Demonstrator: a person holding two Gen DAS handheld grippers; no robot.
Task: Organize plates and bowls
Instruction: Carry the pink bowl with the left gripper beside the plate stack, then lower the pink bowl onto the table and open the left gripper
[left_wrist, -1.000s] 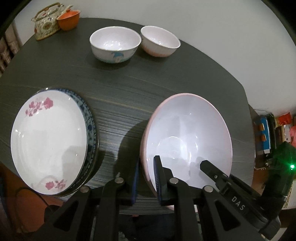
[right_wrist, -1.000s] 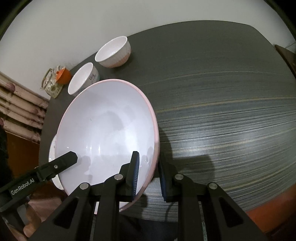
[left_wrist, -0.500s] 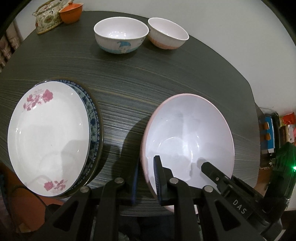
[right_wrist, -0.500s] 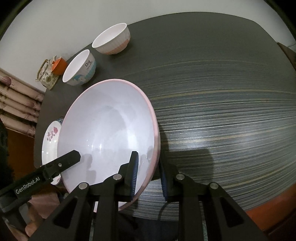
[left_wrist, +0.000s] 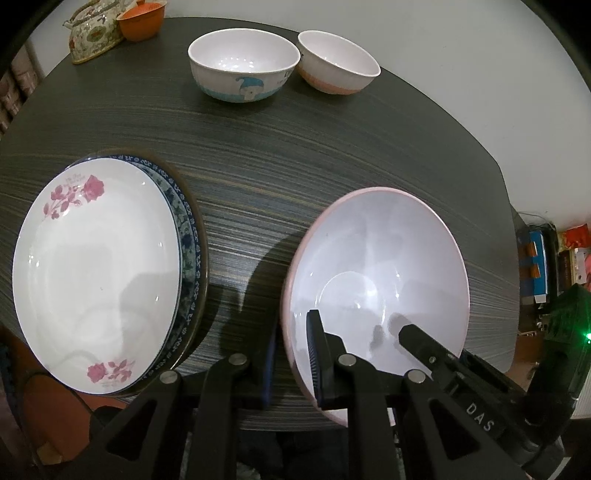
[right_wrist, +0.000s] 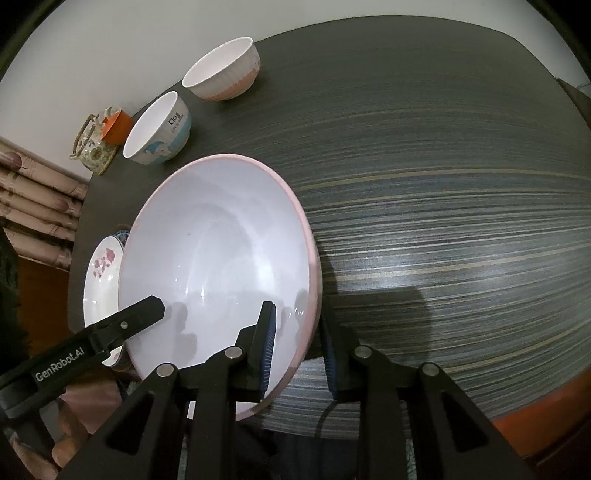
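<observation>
Left gripper (left_wrist: 290, 363): black, blue-padded fingers, clamped on the near-left rim of the large pink bowl (left_wrist: 376, 280), one finger inside the bowl, one outside under the rim.

Right gripper (right_wrist: 297, 349): same build, clamped on the near-right rim of the same bowl (right_wrist: 221, 266), one pad inside, one outside. Its fingertip also shows in the left wrist view, reaching in from the right.

Large pink bowl: white inside, pink outside and rim, held at the near edge of the table between both grippers. Whether its base touches the table cannot be told.

Table (left_wrist: 258, 177): dark, with fine horizontal grain streaks.

Stacked plates: white plate with pink flowers (left_wrist: 96, 273) on top of a blue-patterned plate (left_wrist: 188, 243), left of the large bowl, near the table's near-left edge, apart from the bowl.

Small bowls, far side of the table: white bowl with blue cartoon band (left_wrist: 243, 64) and white bowl with pink base (left_wrist: 338, 62), side by side, touching or nearly so.

Far-left corner: patterned teapot (left_wrist: 94, 35) with an orange cup (left_wrist: 142, 22) just beside it.

Background: pale wall (left_wrist: 461, 55) behind the table.
</observation>
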